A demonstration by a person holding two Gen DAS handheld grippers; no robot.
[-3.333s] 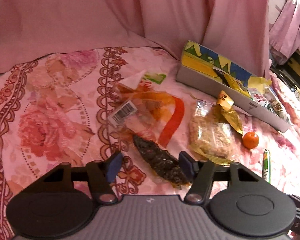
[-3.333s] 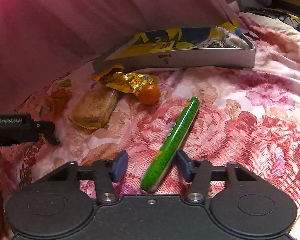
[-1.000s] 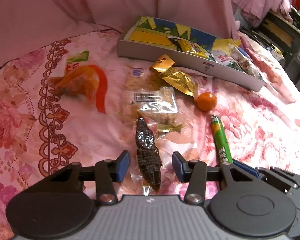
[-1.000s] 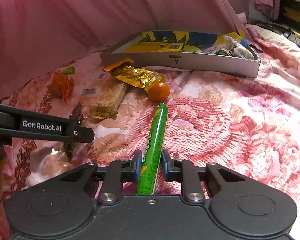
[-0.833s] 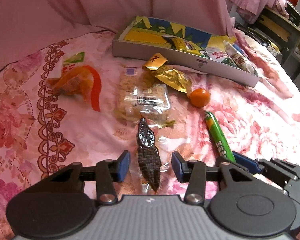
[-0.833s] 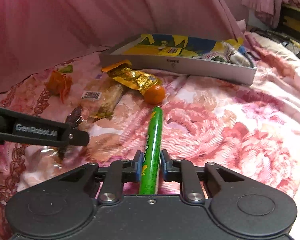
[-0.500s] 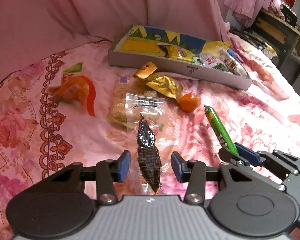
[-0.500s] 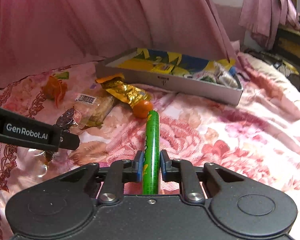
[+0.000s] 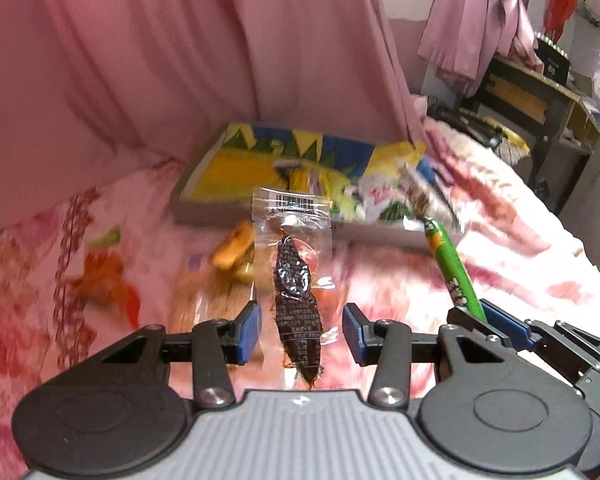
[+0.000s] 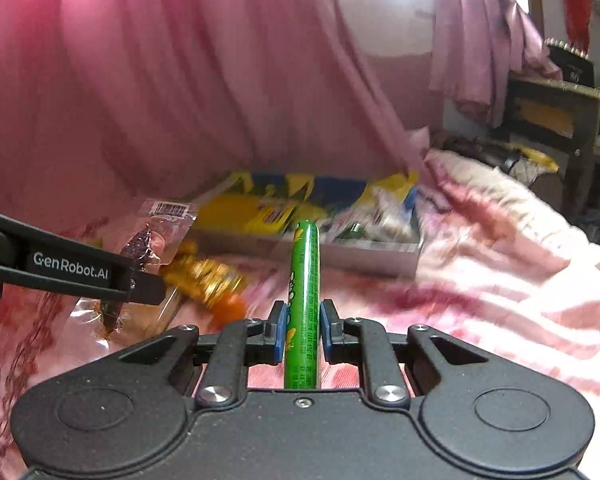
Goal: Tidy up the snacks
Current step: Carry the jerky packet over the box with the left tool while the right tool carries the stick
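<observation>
**Green stick and dark packet: getting both into the box cleanly**

Green plastic shows between the jaws of the right tongs [image 10: 303, 320], which are pressed together on the lower part of the green snack stick [image 10: 305, 280]. Most of its length juts out ahead of them. The left tongs [image 9: 300, 320] stand partly apart but are clamped on the dark snack packet [image 9: 296, 280]. Its clear wrapper rises ahead of the pads, clear of the flowered bedspread [image 9: 500, 240].

The snack box [image 9: 212, 216] lies ahead of both pairs, slightly to the right of the left tongs. Its far right end already looks crowded with wrappers, and the near left part looks barer.

I judge this to be the carry to the box, and these points should help:

- **Squeeze:** hold it even, because a crinkly wrapper can slip and a stick held low can swing.
- **Height:** bring each tip over the near wall before lowering.
- **Stick:** lay it along the box's length so that it does not bridge the rim.
- **Release:** the two pairs sit close side by side, so letting go one at a time avoids a knock.
- **Spacing:** ease the jaws apart only once the snack rests inside.

A gold packet [image 10: 208, 276] and a small orange fruit [image 10: 230, 308] lie below and to the left of the right tongs, waiting their turn.
</observation>
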